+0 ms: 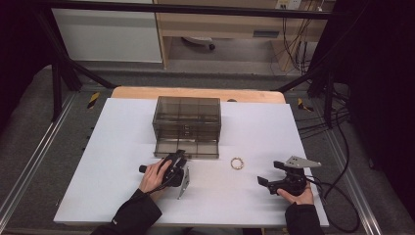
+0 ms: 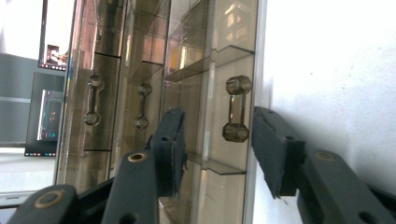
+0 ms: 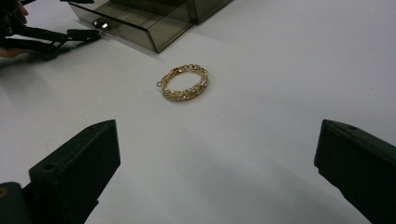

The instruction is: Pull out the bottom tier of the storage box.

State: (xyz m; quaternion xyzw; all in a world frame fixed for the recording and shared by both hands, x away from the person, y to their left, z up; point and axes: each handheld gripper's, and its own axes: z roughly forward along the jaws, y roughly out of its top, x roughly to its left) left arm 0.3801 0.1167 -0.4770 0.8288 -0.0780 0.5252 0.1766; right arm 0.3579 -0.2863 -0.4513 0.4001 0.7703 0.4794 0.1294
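Left gripper (image 2: pixel 217 140) sits parted around the bottom drawer's knobbed handle (image 2: pixel 236 108) on the smoky clear-plastic drawer box (image 1: pixel 186 117), pads not squeezing. Gold chain bracelet (image 3: pixel 183 82) lies on the white table (image 1: pixel 117 142), clear path; right gripper (image 3: pixel 217 168) wide, holding nothing.

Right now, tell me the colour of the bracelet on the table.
Gold, with a sparkly chain-like texture. The bracelet shows best in the right gripper view.

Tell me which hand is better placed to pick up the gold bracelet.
Probably the right. The right gripper faces the gold chain bracelet with open fingers and bare table between. The left gripper is busy at the smoky transparent drawer's handle.
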